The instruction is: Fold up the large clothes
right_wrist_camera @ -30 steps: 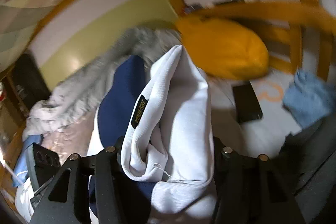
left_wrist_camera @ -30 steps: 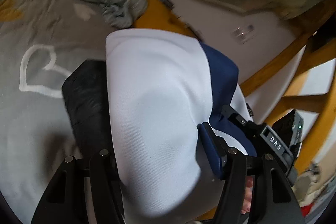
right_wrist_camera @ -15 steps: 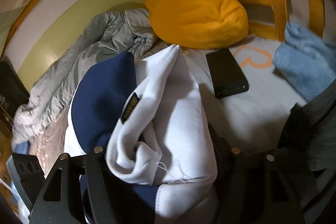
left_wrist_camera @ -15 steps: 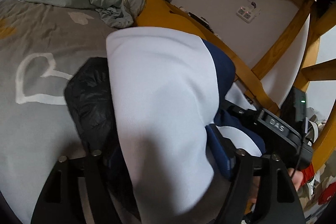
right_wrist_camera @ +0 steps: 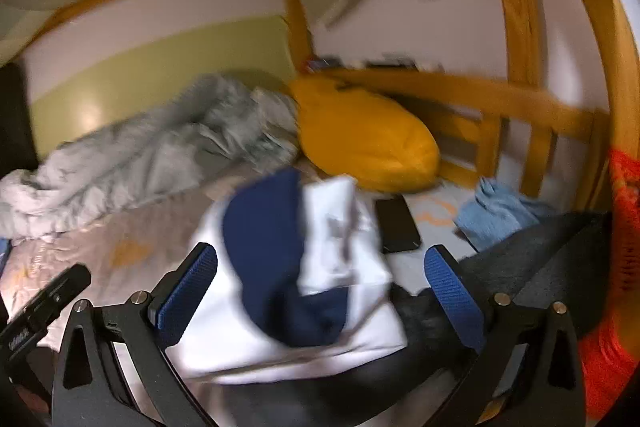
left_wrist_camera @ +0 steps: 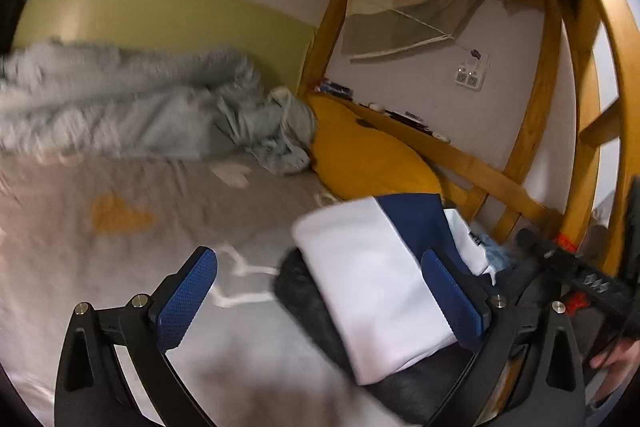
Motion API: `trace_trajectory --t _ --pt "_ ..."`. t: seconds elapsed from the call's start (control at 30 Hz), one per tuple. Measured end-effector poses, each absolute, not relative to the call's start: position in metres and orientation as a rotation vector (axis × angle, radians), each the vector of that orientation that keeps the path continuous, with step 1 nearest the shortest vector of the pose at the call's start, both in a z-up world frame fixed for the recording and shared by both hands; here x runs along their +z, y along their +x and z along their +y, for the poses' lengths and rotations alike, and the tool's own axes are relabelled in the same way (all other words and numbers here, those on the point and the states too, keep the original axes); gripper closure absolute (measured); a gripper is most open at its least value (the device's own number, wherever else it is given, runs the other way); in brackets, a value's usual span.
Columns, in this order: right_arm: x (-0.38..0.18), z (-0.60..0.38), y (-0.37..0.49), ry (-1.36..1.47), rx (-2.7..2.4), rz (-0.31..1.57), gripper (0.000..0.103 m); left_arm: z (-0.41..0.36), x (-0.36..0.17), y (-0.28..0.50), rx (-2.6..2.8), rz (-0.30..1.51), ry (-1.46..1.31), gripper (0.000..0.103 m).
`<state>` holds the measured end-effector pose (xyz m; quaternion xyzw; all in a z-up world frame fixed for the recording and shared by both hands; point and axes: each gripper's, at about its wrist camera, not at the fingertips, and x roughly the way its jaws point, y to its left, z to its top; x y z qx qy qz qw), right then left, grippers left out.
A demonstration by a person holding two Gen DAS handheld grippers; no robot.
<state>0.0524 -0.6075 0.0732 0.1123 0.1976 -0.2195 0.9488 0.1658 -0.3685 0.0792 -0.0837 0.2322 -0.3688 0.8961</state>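
A folded white and navy garment point(left_wrist_camera: 372, 291) lies on top of a black garment point(left_wrist_camera: 308, 303) on the bed. My left gripper point(left_wrist_camera: 320, 299) is open, its blue pads apart, with the folded garment just ahead and to the right between the fingers. In the right wrist view the same white and navy garment point(right_wrist_camera: 304, 267) lies in front of my right gripper point(right_wrist_camera: 324, 291), which is open and holds nothing. A dark grey garment point(right_wrist_camera: 540, 259) lies to its right.
The grey sheet point(left_wrist_camera: 120, 227) has heart prints. A crumpled grey duvet point(left_wrist_camera: 140, 119) lies at the back, a mustard pillow point(right_wrist_camera: 368, 139) by the wooden bed rail point(right_wrist_camera: 460, 95). A black phone point(right_wrist_camera: 396, 223) and a light blue cloth point(right_wrist_camera: 496, 211) lie near the rail.
Both grippers have let go of the white and navy garment and opened. It now rests on the black garment. Both grippers have pulled back and tilted up.
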Motion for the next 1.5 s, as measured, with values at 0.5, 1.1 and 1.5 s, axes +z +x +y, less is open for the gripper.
trace_trajectory --t 0.5,1.1,1.5 --pt "0.009 -0.464 0.065 0.356 -0.358 0.356 0.000 -0.216 0.038 0.163 -0.583 0.367 -0.068 0.000" --pt "-0.089 -0.414 0.097 0.209 -0.469 0.362 0.000 -0.229 -0.039 0.169 -0.582 0.324 0.019 0.000" --pt "-0.084 -0.394 0.103 0.121 -0.477 0.350 0.001 -0.229 -0.038 0.162 -0.589 0.283 0.046 0.000"
